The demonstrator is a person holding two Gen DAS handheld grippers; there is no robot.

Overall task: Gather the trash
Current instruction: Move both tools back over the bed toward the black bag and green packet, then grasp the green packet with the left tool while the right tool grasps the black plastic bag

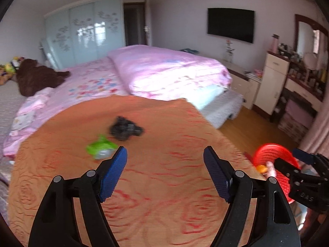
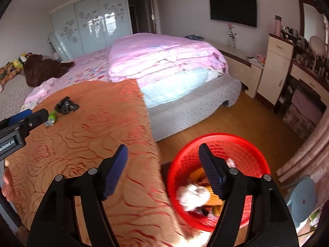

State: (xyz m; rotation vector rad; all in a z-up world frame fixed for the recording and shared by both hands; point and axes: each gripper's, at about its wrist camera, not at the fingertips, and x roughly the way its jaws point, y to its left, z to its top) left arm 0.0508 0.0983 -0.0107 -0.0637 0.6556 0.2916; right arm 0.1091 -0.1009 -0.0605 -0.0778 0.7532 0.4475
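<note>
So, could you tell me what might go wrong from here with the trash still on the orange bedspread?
1. The green wrapper and black crumpled bag lie almost touching; the open left gripper could nudge one while taking the other.
2. The bedspread is soft, so pads may pinch fabric.
3. The red basket sits beside the bed edge; a short drop could miss.
</note>
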